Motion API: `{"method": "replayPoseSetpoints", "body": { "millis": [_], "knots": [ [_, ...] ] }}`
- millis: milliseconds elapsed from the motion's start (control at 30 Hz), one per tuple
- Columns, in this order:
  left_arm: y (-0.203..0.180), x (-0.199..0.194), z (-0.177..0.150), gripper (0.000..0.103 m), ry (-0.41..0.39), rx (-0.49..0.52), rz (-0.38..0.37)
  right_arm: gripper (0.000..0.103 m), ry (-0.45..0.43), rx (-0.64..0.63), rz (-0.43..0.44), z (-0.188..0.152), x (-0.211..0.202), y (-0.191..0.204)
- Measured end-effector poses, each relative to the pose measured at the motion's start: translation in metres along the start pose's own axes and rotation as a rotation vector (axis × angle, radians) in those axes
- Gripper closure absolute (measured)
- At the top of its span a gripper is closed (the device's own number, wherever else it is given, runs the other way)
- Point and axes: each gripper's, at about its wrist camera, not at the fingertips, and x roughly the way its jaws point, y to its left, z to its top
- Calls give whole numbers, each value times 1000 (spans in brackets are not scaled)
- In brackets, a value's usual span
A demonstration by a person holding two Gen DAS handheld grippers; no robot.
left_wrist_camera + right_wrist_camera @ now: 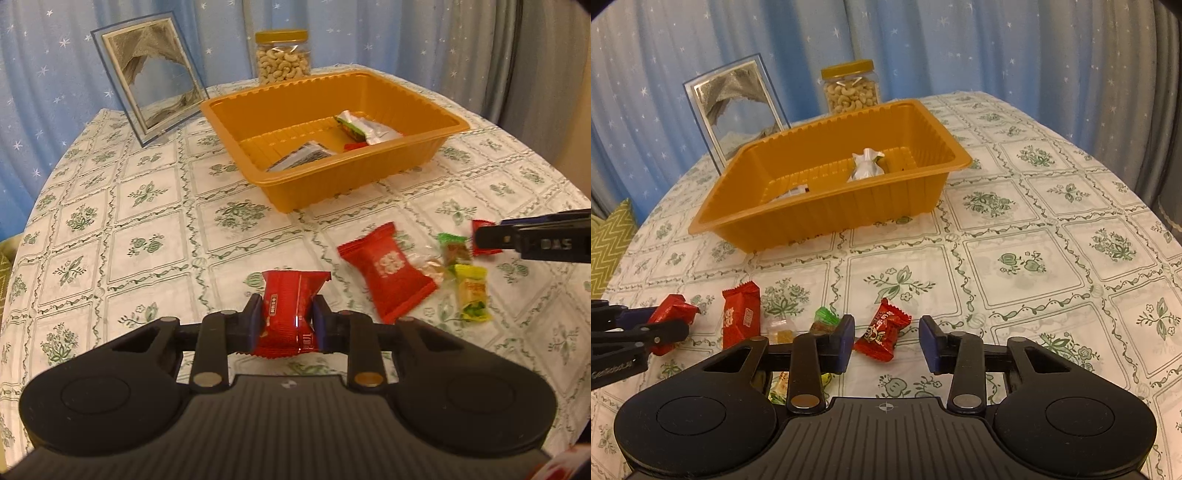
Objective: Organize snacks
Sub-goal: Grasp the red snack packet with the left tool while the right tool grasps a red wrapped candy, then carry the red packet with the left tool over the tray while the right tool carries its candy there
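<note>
Warm, fairly dim indoor light; soft, weak shadows under the orange tray (pixel 369 184). Strong fisheye bending curves the table edge (pixel 1071 125) and curtain (pixel 44 110); corners vignette dark. Slight softness overall; small glare on foil wrappers (pixel 866 166).

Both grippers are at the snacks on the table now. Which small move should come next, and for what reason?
Probably lift the left gripper and carry its red snack packet to the orange tray. Its fingers already press the packet on both sides, and the tray already holds other snacks. The right gripper is not ready: a gap shows beside the red candy.
</note>
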Motion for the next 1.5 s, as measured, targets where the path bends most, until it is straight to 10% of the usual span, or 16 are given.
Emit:
{"method": "replayPoseSetpoints", "body": {
  "millis": [467, 1500],
  "knots": [
    [-9, -13, 0, 78, -34, -23, -19, 83, -4, -96, -47, -5, 8, 16],
    [-32, -51, 7, 78, -127, -124, -23, 84, -106, -172, 14, 3, -43, 30]
  ]
}}
